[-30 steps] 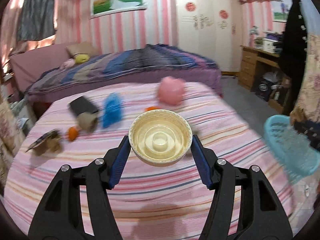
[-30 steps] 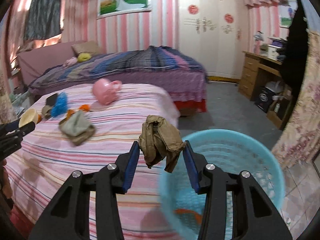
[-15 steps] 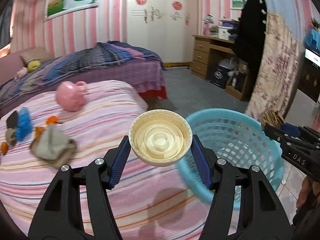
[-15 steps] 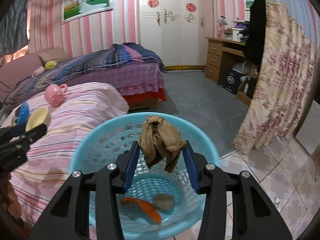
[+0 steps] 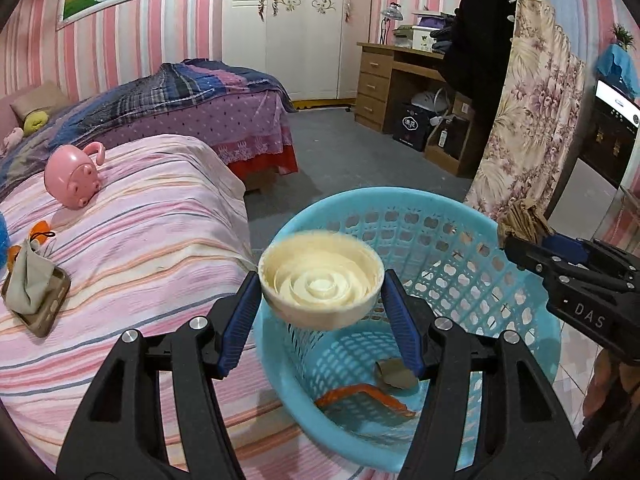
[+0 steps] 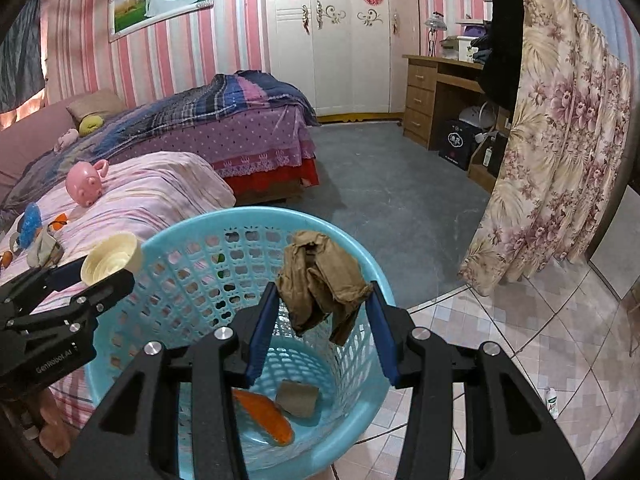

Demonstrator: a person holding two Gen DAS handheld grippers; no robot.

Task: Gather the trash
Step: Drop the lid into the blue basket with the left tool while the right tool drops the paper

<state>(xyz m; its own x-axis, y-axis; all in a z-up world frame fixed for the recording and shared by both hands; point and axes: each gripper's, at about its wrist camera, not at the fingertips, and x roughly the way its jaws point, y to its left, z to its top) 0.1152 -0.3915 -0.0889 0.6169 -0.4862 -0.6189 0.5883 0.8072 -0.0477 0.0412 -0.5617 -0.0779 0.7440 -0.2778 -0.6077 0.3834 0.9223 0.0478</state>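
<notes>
My left gripper (image 5: 322, 300) is shut on a cream plastic lid (image 5: 320, 280) and holds it over the near rim of the light blue basket (image 5: 400, 204). My right gripper (image 6: 323, 308) is shut on a crumpled brown paper wad (image 6: 320, 280) above the basket's (image 6: 200, 228) opening. The basket holds an orange peel (image 6: 264, 412) and a brown cardboard piece (image 6: 298, 398). The right gripper with the wad (image 5: 524, 224) also shows in the left wrist view, the left gripper with the lid (image 6: 112, 258) in the right wrist view.
The basket stands beside a pink striped bed (image 5: 132, 240) bearing a pink pig toy (image 5: 74, 178), a grey cloth on a phone (image 5: 30, 288) and small orange bits (image 5: 40, 230). A floral curtain (image 6: 552, 168), a wooden desk (image 6: 440, 92) and a second bed (image 6: 224, 120) stand around.
Both grippers moved right from the bed toward the basket. The lid now hangs over the basket's rim and the paper wad stays above its opening.
</notes>
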